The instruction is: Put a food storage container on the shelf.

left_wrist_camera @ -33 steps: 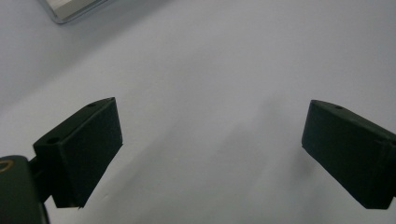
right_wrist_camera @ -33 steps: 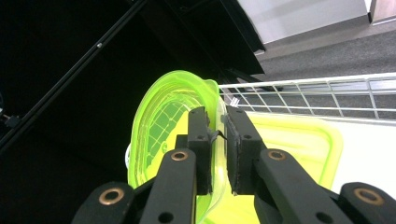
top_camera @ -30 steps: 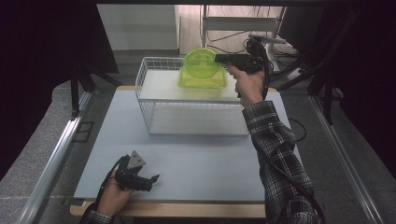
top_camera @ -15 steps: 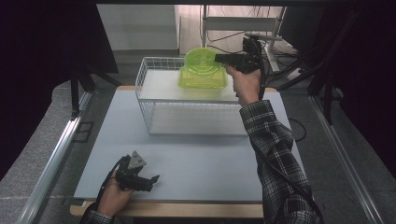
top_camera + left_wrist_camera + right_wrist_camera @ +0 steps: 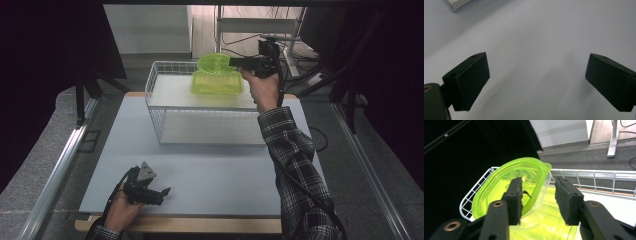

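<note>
High view, L to R: left gripper (image 5: pixel 159 192) rests on the table (image 5: pixel 210 170) near its front edge, jaws spread, nothing between. Wire basket (image 5: pixel 165 92) holds a green container (image 5: pixel 216 82); a green bowl (image 5: pixel 212 62) leans on it. Right gripper (image 5: pixel 537 197) has just been opening; the bowl rim sits between its pads, likely released. Next: back out w/o tipping it. Can't tell if the bowl's settled.

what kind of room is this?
Probably a lab or recording setup, not a home: a white table flanked by metal rails, black drapes to the sides, loose cables on a carpeted floor behind.
</note>
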A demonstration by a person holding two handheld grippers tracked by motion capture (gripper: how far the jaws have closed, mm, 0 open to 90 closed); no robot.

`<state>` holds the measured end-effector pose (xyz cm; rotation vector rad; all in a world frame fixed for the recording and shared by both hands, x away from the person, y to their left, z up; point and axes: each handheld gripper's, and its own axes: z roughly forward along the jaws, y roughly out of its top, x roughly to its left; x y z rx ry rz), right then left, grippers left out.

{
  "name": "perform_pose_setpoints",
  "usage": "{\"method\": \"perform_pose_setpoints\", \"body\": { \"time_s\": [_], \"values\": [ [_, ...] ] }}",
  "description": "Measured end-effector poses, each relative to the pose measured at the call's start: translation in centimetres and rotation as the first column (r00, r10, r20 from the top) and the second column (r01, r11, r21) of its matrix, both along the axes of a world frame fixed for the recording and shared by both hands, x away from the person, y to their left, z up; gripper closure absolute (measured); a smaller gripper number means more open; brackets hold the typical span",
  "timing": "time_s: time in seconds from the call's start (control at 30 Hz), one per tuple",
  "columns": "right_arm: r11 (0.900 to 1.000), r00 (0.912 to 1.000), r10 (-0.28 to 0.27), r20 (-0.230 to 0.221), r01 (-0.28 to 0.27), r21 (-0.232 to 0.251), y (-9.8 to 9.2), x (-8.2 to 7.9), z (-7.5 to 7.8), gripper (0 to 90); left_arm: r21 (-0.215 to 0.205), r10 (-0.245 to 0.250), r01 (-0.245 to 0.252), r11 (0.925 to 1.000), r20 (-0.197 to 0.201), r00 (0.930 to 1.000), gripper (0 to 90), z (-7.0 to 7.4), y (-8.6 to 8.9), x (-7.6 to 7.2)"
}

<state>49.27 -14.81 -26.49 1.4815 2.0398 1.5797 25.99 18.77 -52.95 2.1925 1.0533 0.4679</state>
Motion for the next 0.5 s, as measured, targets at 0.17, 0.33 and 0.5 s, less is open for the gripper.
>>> {"method": "perform_pose_setpoints", "body": {
  "time_s": [0.17,0.33,0.5],
  "values": [
    [0.999,0.9987,0.051,-0.002,-0.051,0.002,-0.3,-0.3,0.1,45.0,0.008,-0.003,0.003,1.0,0.0,1.0,5.1,0.0,-0.1,0.0],
    [0.994,0.9946,0.103,0.007,-0.103,-0.02,-0.5,-0.9,0.0,36.5,0.007,-0.001,0.001,1.0,0.002,1.0,5.1,0.0,-0.1,0.0],
    [0.991,0.9916,0.126,0.03,-0.125,-0.052,-0.6,-1.6,0.0,26.5,0.018,-0.004,0.004,0.9998,0.006,1.0,5.0,-0.1,-0.1,0.0]
  ]
}}
